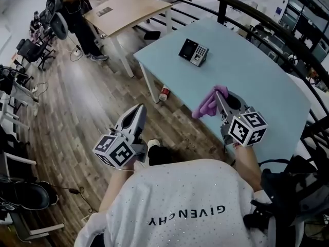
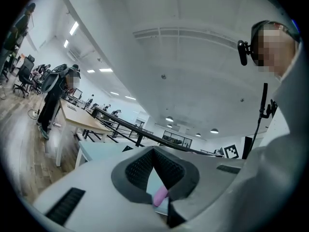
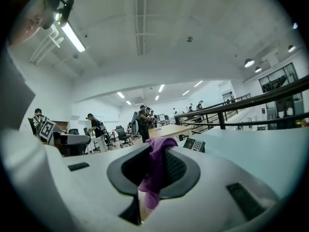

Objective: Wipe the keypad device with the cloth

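My right hand-held gripper (image 1: 221,94) pinching the purple cloth (image 1: 207,106) over the near edge of the tabletop (image 1: 257,76), my left hand-held gripper (image 1: 139,109) pressed together, empty, keypad device (image 1: 194,52) by the far-left edge.

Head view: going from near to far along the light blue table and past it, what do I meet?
Right gripper shut on the purple cloth → keypad device → wooden table.

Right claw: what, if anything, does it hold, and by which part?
The right claw is shut on the purple cloth, gripping it along a bunched fold, with one end sticking out past the tips.
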`<state>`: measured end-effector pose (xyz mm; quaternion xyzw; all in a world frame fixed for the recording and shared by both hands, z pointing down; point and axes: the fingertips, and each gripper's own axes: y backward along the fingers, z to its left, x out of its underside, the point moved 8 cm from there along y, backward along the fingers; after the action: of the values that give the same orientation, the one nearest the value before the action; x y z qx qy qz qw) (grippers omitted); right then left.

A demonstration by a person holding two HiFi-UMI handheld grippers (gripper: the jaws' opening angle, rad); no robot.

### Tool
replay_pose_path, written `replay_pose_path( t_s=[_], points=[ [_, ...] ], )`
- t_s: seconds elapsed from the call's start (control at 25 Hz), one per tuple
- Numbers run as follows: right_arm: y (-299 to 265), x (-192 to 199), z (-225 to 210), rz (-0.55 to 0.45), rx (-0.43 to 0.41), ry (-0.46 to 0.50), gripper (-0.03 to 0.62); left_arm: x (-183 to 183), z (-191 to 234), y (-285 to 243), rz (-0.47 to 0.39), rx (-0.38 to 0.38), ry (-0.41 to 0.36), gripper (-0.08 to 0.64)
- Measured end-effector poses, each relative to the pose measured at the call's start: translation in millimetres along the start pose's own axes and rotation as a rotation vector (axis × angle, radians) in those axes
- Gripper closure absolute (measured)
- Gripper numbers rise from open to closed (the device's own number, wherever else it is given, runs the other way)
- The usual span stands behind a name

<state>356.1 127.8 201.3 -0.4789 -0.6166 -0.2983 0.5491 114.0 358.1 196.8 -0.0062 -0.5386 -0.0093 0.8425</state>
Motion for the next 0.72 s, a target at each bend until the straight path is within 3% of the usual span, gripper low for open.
replay_pose_path(
  t_s=[0.28, 0.72],
  points=[
    [-39.0, -2.1, -9.9, 0.003, 0.016, 0.035, 0.552, -3.9, 39.6, -34.5, -0.001, 0.014, 0.019, 0.558],
    [-113.7, -25.8, -17.9, -0.003, 0.076, 0.059, 0.552, -43.1, 105.2, -112.0, 0.013, 0.133, 0.014, 0.558]
  ],
)
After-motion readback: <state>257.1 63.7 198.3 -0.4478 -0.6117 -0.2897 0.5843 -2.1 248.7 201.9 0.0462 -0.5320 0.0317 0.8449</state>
